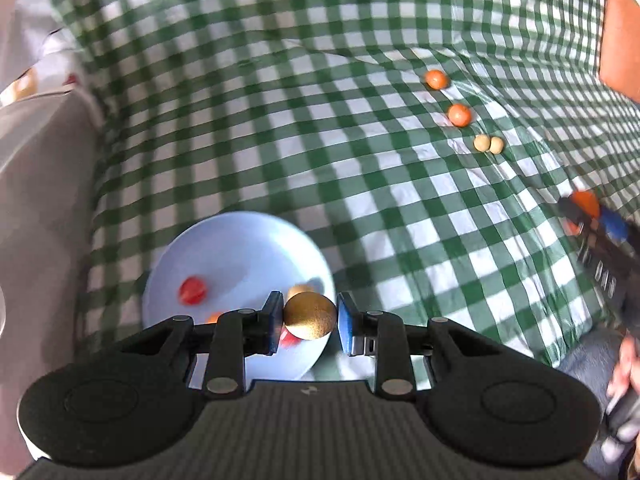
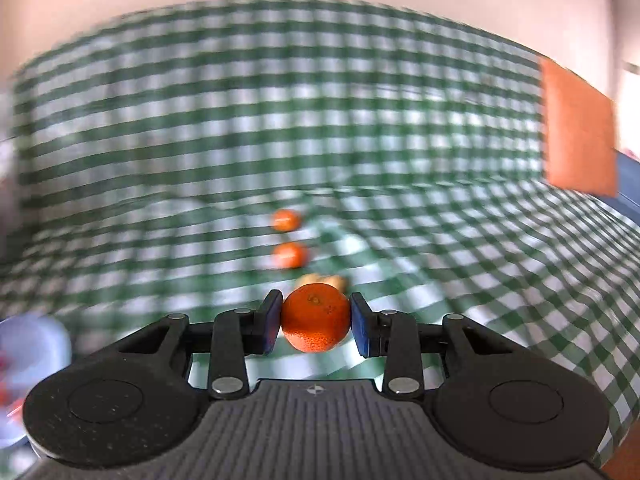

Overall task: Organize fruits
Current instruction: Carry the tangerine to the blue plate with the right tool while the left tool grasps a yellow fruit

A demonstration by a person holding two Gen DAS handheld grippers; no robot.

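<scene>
Left wrist: fingers [image 1: 309,322] clamp a tan fruit [image 1: 310,316].

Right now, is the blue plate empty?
No, the blue plate already holds a red fruit and a few more pieces partly hidden behind the left gripper.

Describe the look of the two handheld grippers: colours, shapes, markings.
Both match: the left gripper and right gripper have black linkage arms with silver pivot pins, round black side housings, a ribbed grey body with a small crosshair mark, and blue pads. No cables or sleeves show.
</scene>
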